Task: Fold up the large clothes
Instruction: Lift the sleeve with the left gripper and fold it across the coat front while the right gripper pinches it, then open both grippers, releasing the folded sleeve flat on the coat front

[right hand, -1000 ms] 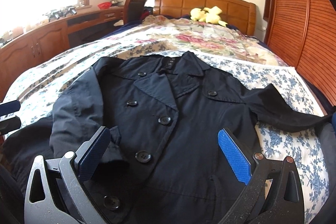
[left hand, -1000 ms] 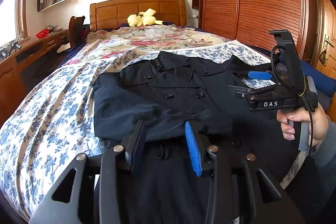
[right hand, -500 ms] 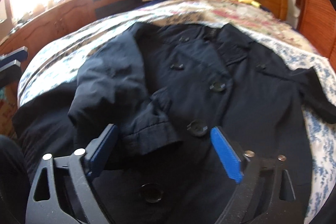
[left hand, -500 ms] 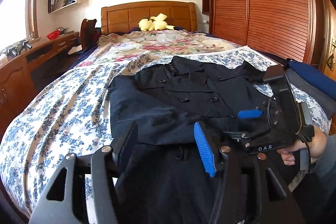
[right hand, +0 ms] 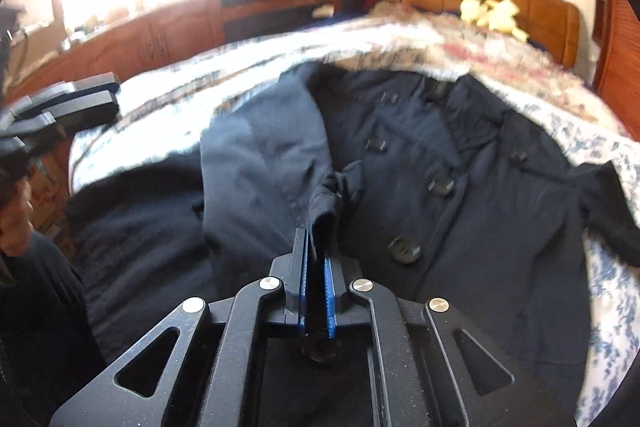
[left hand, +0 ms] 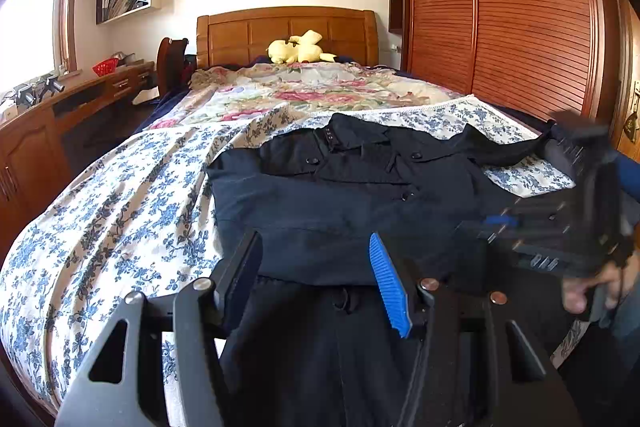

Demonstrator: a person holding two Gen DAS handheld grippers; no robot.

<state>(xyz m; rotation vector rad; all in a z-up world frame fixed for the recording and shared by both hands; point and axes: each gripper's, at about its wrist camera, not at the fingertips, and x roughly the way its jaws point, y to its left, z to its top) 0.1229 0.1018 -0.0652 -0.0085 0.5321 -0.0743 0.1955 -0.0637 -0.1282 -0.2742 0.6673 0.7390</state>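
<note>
— Jaws first: how do they stand?
— On the right gripper [right hand: 316,259] they are pressed together on the cuff [right hand: 326,217] of the folded-in sleeve [right hand: 264,163]; a tuft of dark cloth sticks up between the blue pads. The left gripper [left hand: 316,283] gapes wide with nothing in it, hovering over the hem end.
— And the coat?
— The navy double-breasted coat [left hand: 360,195] lies face up on the bed [left hand: 120,211], collar toward the headboard [left hand: 288,31], skirt running to the foot edge; the other sleeve [left hand: 496,151] trails toward the wardrobe-side edge.
— How will it handle?
— I judge it a dense, matte woven cloth: heavy, limp, not slippery, so it should drag on the floral bedspread rather than slide. Seams, cuffs and hem corners look the surest holds; the hard round buttons [right hand: 404,249] are best avoided.
</note>
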